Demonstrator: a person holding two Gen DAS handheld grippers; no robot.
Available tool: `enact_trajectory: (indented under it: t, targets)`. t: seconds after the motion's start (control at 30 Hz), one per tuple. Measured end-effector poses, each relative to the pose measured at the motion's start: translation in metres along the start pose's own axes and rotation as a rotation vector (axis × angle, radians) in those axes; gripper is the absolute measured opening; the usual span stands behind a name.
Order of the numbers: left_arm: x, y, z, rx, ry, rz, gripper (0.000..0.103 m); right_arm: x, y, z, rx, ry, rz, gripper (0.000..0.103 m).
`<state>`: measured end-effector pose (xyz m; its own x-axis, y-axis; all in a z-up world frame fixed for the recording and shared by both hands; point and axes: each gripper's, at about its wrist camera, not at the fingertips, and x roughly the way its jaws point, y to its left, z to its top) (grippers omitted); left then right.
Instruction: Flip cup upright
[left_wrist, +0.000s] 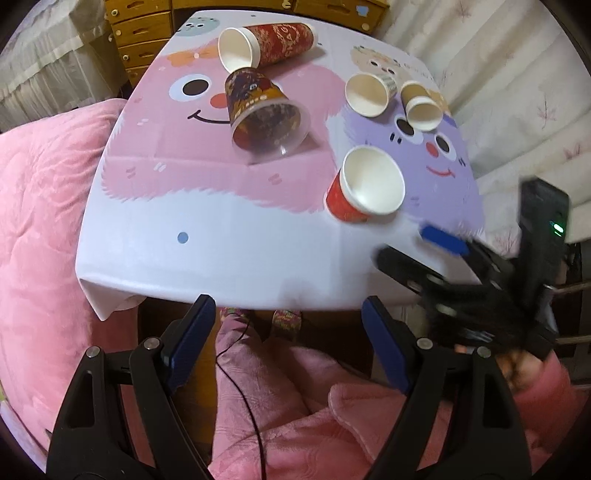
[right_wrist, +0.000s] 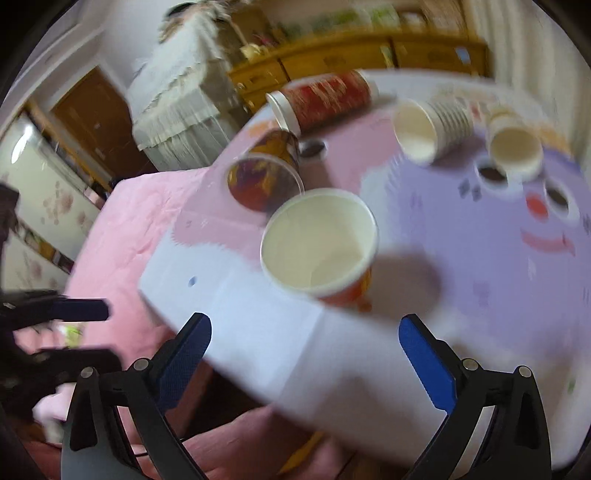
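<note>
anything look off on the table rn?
Yes: all five cups lie on their sides, none upright. The small red cup is nearest, mouth facing the cameras; the clear printed cup touches the tall red cup. No spills visible. Both hand-held grippers, left and right, are open and empty.

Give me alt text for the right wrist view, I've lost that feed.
Blurred by motion, the open right tongs face a red paper cup lying on its side near the table's front edge, its white mouth toward the camera. Four more tipped cups lie farther back on the cartoon tablecloth, and the left tongs show at the left edge.
</note>
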<state>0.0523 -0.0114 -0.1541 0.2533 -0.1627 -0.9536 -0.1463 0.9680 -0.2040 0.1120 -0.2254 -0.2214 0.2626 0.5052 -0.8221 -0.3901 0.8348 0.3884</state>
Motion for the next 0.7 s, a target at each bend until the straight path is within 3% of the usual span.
enact_trajectory:
  t: [0.13,0.3,0.4,0.5,0.6,0.7]
  targets:
    - [-0.004,-0.004,0.009,-0.021,-0.011,0.001,0.079,-0.037,-0.013,-0.005,0.157,0.047,-0.021,0.103]
    - [-0.030,-0.018,0.015,0.014,-0.074,-0.008,0.079,-0.084,-0.010,-0.013,0.217,0.090,-0.052,0.103]
    - [-0.053,-0.027,0.022,0.021,-0.103,0.086,0.079,-0.110,0.001,-0.016,0.252,0.125,-0.081,0.103]
    - [-0.082,-0.034,0.029,0.022,-0.157,0.099,0.079,-0.134,0.012,-0.018,0.342,0.163,-0.139,0.103]
    - [-0.116,-0.037,0.033,0.019,-0.224,0.076,0.080,-0.159,0.027,-0.017,0.401,0.162,-0.151,0.103]
    - [-0.142,-0.041,0.034,0.036,-0.267,0.053,0.079,-0.191,0.051,-0.007,0.369,0.068,-0.162,0.103]
